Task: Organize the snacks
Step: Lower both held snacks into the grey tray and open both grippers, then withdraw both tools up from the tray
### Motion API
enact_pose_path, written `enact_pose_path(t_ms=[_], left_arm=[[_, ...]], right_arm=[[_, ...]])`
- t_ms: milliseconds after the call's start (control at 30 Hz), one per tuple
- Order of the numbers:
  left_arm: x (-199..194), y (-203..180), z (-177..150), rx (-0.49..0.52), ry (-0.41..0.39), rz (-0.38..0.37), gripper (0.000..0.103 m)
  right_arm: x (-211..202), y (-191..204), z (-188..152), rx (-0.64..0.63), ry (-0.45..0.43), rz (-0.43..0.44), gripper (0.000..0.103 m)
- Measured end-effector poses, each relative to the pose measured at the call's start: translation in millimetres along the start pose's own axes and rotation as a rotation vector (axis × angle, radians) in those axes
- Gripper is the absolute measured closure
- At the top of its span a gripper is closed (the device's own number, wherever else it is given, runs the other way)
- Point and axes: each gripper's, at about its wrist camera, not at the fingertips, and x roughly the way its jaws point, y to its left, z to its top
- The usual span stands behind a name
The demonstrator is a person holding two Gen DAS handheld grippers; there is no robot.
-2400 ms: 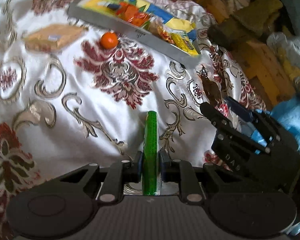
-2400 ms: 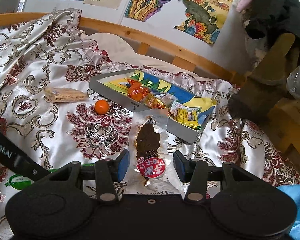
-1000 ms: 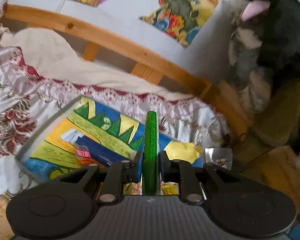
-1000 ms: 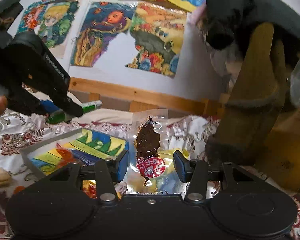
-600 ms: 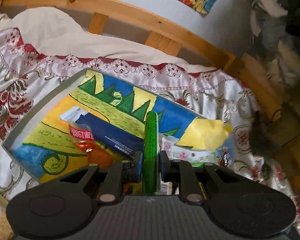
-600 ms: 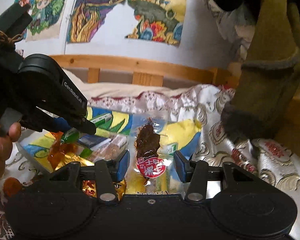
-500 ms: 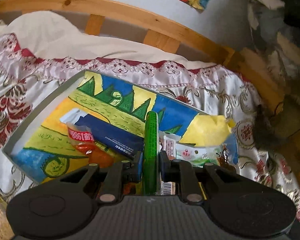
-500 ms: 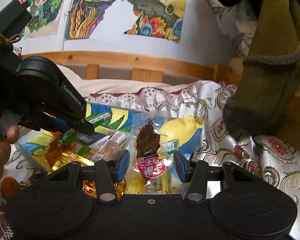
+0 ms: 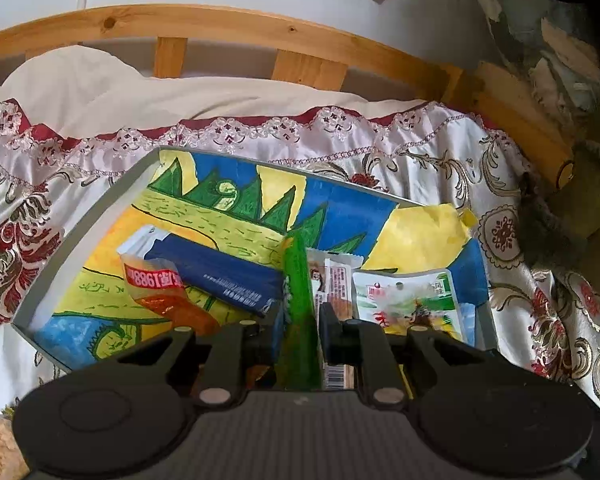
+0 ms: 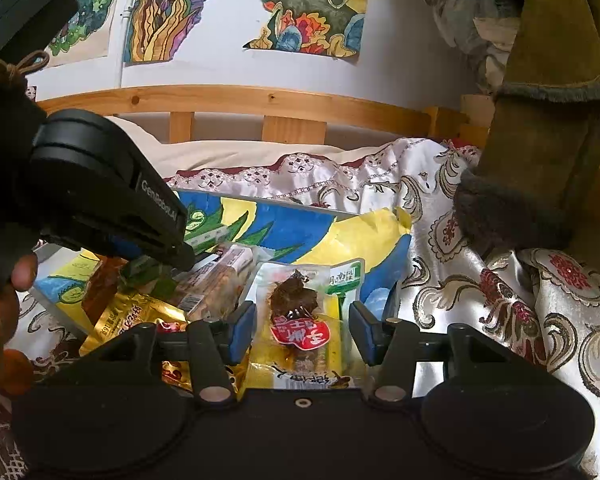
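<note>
The left claw (image 9: 302, 320) is pinching a green snack packet (image 9: 298, 280) edge-on at lower centre of the left wrist view, its two pads pressed against the packet's sides. The packet stands upright over the painted tray (image 9: 80, 236), whose grey rim runs up the left of the frame. Just left of the packet lie a dark blue packet (image 9: 216, 276) and a red-and-orange wrapper (image 9: 160, 288); just right of it lie a pale sachet (image 9: 336, 280) and a white-and-green packet (image 9: 408, 300). The tray rests on a floral satin bedspread (image 9: 440, 160), with a wooden bed rail (image 9: 220, 24) across the top.

In the right wrist view, the right claw (image 10: 302, 330) is spread wide at lower centre, its blue pads clear of the clear packet of dark meat (image 10: 300, 312) that lies between them on top of the other snacks in the tray (image 10: 388, 280). A gold wrapper (image 10: 128, 316) and a wrapped bar (image 10: 220, 276) sit to its left. The left claw (image 10: 168, 256) reaches in from the upper left, held by a hand (image 10: 0, 312) at the left edge. Colourful drawings (image 10: 308, 8) hang on the wall above.
</note>
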Motion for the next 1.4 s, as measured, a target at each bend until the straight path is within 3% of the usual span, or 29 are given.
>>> enact_pose_path(t_ms=[300,667,800,1067,1400], left_arm=[[-25,0,-1,-0.005,-0.027,0.002,0.051],[-94,12,-5,-0.055,-0.174,-0.039,0.016],[-129,22,-15,-0.076,-0.206,-0.054,0.012],[-197,49,-57,-0.057,-0.298,-0.009,0.001],[-261,72,-115,-0.012,-0.384,0.050,0.001]], right_arm=[[-19,0,6,0.025,-0.050,-0.003,0.033],[-76,-10,22,0.076,-0.145,-0.042,0.008],[-106,-11,21,0.094,-0.196,-0.022,0.001],[-170,-6,20,0.150,-0.275,-0.018,0.001],[-240,15,-1,0.150,-0.332,0.001,0.001]])
